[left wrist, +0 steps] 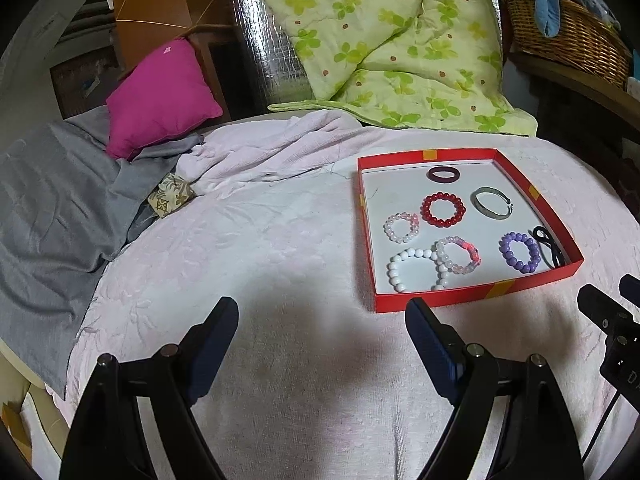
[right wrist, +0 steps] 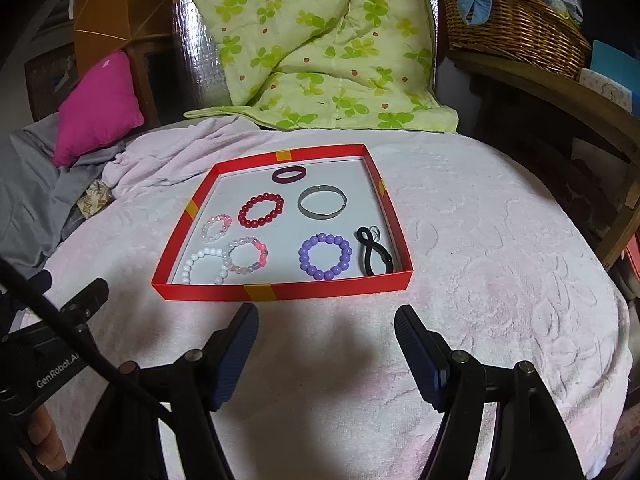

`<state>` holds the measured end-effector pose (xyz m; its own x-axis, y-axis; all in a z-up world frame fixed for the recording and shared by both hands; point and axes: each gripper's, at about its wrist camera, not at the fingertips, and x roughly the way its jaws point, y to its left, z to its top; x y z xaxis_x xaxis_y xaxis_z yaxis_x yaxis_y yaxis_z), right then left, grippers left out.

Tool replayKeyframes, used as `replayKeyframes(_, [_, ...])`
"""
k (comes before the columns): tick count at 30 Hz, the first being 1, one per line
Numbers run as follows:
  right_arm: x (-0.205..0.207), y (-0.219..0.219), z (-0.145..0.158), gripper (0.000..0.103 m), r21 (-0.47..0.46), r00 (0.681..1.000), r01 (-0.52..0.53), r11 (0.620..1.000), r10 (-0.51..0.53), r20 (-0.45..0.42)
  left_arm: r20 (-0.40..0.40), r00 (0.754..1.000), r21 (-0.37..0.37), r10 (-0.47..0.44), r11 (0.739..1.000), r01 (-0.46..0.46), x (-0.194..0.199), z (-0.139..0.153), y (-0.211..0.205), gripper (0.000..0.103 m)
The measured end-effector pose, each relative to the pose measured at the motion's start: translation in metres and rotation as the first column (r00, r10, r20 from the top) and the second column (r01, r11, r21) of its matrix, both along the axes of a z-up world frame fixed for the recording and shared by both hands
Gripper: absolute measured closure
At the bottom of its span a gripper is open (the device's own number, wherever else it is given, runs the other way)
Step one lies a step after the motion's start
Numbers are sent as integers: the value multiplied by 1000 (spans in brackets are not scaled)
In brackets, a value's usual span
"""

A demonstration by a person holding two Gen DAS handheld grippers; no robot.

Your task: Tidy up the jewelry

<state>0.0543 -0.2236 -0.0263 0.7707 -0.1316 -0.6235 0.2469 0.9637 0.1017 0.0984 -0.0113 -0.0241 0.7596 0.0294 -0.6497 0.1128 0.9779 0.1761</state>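
Observation:
A shallow red tray [right wrist: 280, 291] [left wrist: 472, 298] lies on the pale pink blanket and holds several bracelets. Among them are a red bead bracelet [right wrist: 261, 210] [left wrist: 443, 209], a purple bead bracelet [right wrist: 325, 256] [left wrist: 519, 252], a white bead bracelet [right wrist: 203, 266] [left wrist: 412, 270], a metal bangle [right wrist: 322, 202] [left wrist: 491, 203], a dark ring band [right wrist: 289, 175] [left wrist: 443, 174] and a black hair tie [right wrist: 372, 252] [left wrist: 548, 246]. My right gripper [right wrist: 326, 320] is open just in front of the tray's near wall, empty. My left gripper [left wrist: 322, 314] is open over bare blanket, left of the tray's near corner.
The pink blanket [right wrist: 480, 240] covers the surface. A green flowered quilt [right wrist: 320, 40] lies behind the tray, a magenta pillow [left wrist: 160, 96] and grey cloth [left wrist: 60, 200] to the left, a wicker basket [right wrist: 516, 24] on a wooden shelf at right. A person's hand [right wrist: 48, 436] holds the left tool.

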Motion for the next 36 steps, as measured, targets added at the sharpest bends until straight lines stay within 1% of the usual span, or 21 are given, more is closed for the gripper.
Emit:
replayKeyframes(15, [-1,-4,-1,29,-3,1000,8,1000,-8,-2,13,1000,-15,-17,1000,17,-5,3,-2,17])
replayKeyframes(25, [0,-5,-3,29,0,1000,8,1000,-8,-9,8,1000,-17,-25,1000,25,-6,2,-4,17])
replayKeyframes(36, [1,-4,-5,29,8,1000,9,1000,-9,-14,-1,1000,-27,-16,1000,16,-3,3,0,17])
